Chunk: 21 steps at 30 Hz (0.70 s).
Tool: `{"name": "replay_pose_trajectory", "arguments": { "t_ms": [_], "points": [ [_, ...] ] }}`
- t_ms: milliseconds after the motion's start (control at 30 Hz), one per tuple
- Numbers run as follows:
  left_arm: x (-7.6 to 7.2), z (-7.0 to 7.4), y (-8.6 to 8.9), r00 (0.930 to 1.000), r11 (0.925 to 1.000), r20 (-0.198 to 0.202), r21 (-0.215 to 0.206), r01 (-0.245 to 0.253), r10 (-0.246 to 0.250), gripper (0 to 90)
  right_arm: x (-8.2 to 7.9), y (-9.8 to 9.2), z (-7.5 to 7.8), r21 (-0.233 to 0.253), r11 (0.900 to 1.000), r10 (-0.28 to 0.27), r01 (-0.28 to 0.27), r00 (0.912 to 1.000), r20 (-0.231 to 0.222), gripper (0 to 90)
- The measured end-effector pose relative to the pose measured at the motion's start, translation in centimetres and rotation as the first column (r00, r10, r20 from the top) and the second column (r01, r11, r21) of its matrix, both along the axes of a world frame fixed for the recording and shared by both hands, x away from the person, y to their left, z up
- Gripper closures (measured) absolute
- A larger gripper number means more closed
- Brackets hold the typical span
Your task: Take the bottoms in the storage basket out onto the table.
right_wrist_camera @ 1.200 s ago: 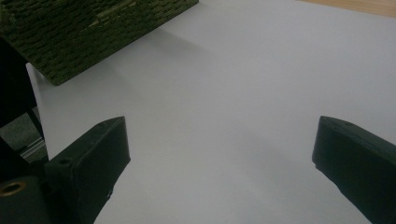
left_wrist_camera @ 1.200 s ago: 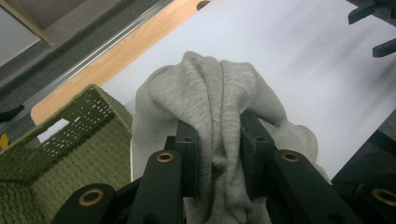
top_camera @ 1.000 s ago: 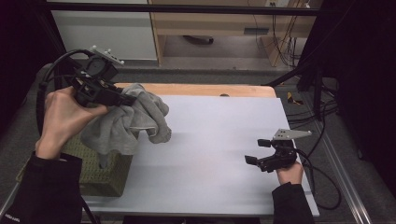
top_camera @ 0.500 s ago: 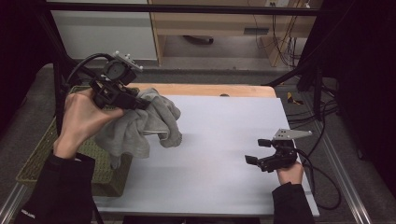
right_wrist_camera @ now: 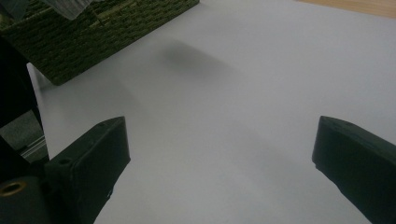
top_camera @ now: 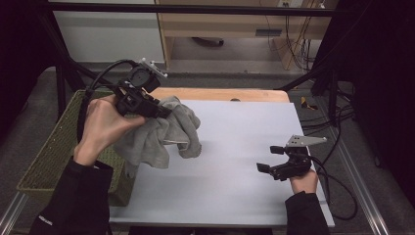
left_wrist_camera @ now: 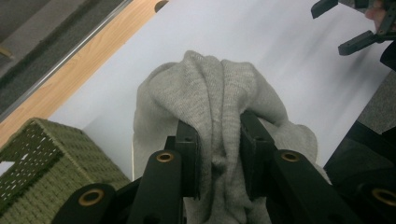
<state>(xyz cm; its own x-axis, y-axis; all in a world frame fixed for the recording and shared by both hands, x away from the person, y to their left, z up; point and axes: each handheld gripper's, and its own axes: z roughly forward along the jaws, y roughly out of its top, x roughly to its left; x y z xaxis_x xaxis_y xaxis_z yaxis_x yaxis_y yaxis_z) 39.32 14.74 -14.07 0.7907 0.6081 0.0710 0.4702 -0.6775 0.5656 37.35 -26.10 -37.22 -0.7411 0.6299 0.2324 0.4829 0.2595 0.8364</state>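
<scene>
A grey sweater (top_camera: 164,134) is held up by the left tool (top_camera: 164,111) over the left part of the counter (top_camera: 235,196), beside a green woven basket (top_camera: 54,152) that stands at the counter's left edge. In the left gripper view the sweater (left_wrist_camera: 219,107) is seen bunched between the two black jaws, which are clamped tight on a thick fold of the knit, so the left tool (left_wrist_camera: 218,156) is closed on the sweater. The cloth is draped over and ahead of the jaws and hangs down toward the white surface; in the high view its lower folds are seen close to the counter, though contact cannot be made out. The basket (left_wrist_camera: 42,158) is seen at the lower left of that view, just beside the hanging cloth.

The right tool (top_camera: 269,164) is held low over the right part of the counter, well apart from the sweater, with its jaws spread wide and nothing between them. In the right gripper view the right tool (right_wrist_camera: 219,154) is seen open over bare white counter (right_wrist_camera: 224,84), with the basket (right_wrist_camera: 88,37) at the far upper left
</scene>
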Motion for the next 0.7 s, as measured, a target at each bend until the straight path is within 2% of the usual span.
{"name": "replay_pose_trajectory", "arguments": {
  "t_ms": [367,700],
  "points": [
    [0.4,-1.4,-1.4,0.9992,0.9994,-0.025,0.006,0.033,-0.033,72.6,0.0,0.0,0.0,-0.001,1.0,0.001,-0.001,1.0,0.0,4.5],
    [0.8,-3.0,-2.3,0.9982,0.9991,-0.043,0.006,0.043,-0.042,72.5,0.0,0.1,-0.1,-0.009,1.0,0.003,-0.003,1.0,-0.002,4.5]
  ]
}}
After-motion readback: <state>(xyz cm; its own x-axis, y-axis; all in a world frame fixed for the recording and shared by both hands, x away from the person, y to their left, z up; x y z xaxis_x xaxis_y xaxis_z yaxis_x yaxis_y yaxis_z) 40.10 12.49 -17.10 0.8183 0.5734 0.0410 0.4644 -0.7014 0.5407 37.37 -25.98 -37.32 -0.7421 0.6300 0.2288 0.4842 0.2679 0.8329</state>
